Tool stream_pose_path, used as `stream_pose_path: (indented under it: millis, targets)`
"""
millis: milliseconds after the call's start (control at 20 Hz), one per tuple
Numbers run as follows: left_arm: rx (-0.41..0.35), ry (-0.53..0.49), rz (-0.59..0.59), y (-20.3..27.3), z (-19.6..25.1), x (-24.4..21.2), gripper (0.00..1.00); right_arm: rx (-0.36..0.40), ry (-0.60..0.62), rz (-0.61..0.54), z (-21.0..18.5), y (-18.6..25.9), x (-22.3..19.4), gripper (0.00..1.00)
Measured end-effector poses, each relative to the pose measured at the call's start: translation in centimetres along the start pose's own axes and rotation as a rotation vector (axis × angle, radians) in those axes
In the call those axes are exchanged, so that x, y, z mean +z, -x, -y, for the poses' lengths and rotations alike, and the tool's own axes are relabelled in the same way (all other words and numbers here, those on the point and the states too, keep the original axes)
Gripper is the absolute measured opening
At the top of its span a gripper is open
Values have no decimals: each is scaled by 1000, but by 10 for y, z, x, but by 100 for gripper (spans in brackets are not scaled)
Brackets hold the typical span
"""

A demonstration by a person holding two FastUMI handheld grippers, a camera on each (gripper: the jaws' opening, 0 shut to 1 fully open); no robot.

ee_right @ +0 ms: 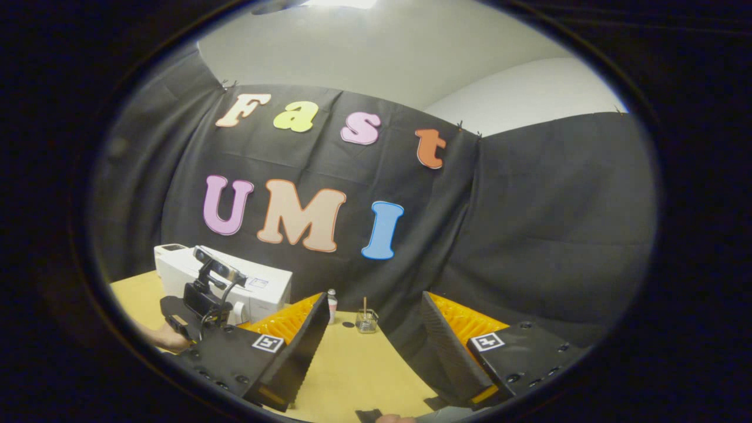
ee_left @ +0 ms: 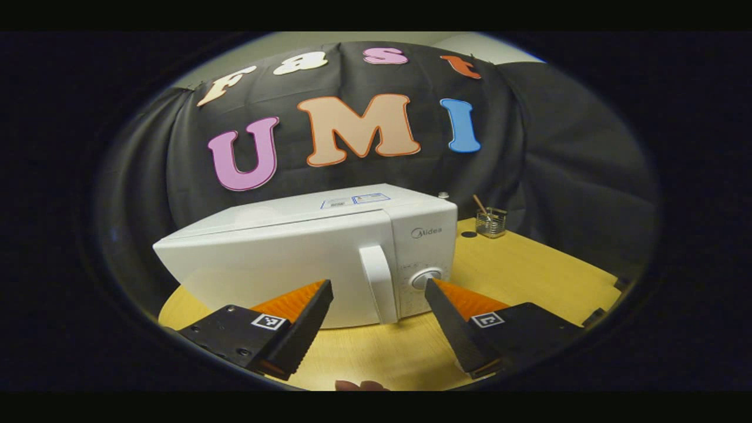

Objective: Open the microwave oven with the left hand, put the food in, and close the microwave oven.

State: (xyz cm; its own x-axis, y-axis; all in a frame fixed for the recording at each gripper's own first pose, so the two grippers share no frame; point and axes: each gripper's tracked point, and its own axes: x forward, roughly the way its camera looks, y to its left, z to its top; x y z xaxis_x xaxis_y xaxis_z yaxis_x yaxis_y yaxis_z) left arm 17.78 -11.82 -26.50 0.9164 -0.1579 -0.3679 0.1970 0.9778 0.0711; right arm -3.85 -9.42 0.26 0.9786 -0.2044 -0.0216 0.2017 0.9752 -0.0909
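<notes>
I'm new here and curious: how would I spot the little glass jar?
Start at the white microwave oven on the wooden table. Look past its dial side toward the black cloth: the small clear glass jar stands there, a stick poking out.

walls: black cloth (ee_right: 529, 235) draped across back and side, creased | above cloth: pale plain wall (ee_right: 382, 59), corner at right | light: bright ceiling patch (ee_right: 338, 3) at top | furniture: light wood table (ee_left: 529, 264), cloth hanging just behind its far edge
</notes>
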Motion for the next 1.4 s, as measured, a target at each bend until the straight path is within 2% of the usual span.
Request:
stream_pose_path:
  millis: [200, 400, 700, 750, 800, 850, 900, 950, 1000, 1050, 1100, 1400]
  targets:
    - [-6, 4, -47, -18, 3, -16, 99, 12, 26, -23, -2, 6, -9, 97]
    - [9, 10, -41, -25, 3, -15, 100, 12, 46, -27, 0, 8, -10, 99]
    - [9, 11, -44, -28, 7, -16, 90, -10, 22, -35, 13, 6, -11, 97]
    - [10, 8, -39, -30, 7, -15, 83, -13, 20, -37, 13, 6, -12, 97]
    - [13, 7, -39, -31, 6, -15, 80, -15, 19, -36, 14, 6, -13, 97]
    - [20, 8, -50, -31, 4, -18, 71, -16, 19, -35, 14, 6, -13, 97]
    - [42, 7, -63, -31, -1, -22, 69, -16, 20, -36, 13, 5, -13, 97]
    - [56, 10, -77, -31, -6, -25, 60, -13, 19, -36, 13, 6, -13, 97]
    - [37, 32, -75, -30, 0, -24, 50, -11, 21, -36, 12, 6, -13, 99]
    - [38, 32, -71, -31, 2, -23, 35, -8, 23, -36, 12, 6, -14, 99]
    - [42, 32, -76, -32, 1, -25, 30, -5, 26, -38, 12, 5, -14, 99]
    - [10, 55, -105, -31, 3, -26, 16, -3, 25, -43, 13, 3, -17, 97]
